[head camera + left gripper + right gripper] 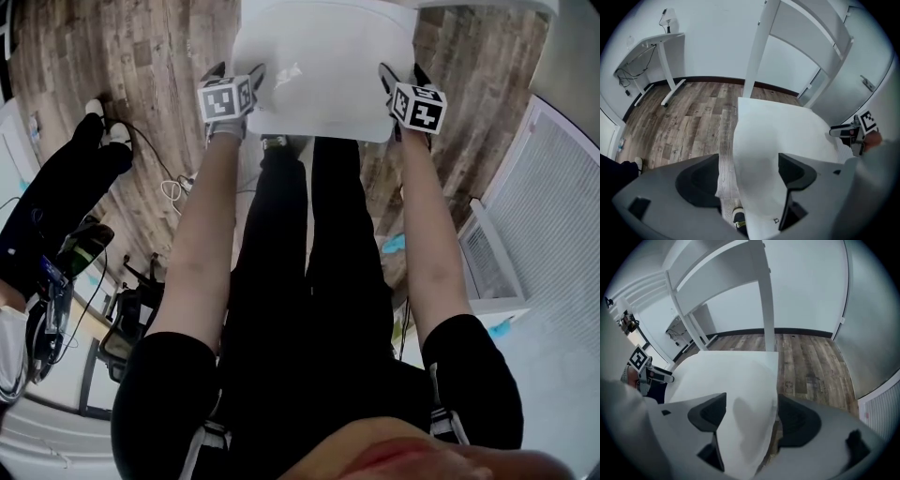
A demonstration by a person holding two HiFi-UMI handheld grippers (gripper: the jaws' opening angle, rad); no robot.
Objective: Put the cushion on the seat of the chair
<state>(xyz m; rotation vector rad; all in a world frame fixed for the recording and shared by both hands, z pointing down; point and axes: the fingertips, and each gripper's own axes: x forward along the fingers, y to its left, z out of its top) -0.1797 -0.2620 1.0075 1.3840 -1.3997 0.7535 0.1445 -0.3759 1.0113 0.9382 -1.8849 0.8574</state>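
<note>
The white cushion (323,66) lies flat in front of me, between the white posts of the chair back (757,47); the seat under it is hidden. My left gripper (236,71) is at the cushion's near left corner. Its jaws stand wide around the cushion edge (759,159), with floor showing beside the left pad, so it is open. My right gripper (403,73) is at the near right corner, also open, with the cushion edge (740,394) lying loose between its pads. Each gripper shows in the other's view: the right gripper (851,133) and the left gripper (649,373).
My black-clad legs stand just before the cushion. Another person in black (56,187) is at the left, with cables (169,187) on the wood floor. A white louvred panel (553,216) runs along the right. A white desk (665,42) stands by the far wall.
</note>
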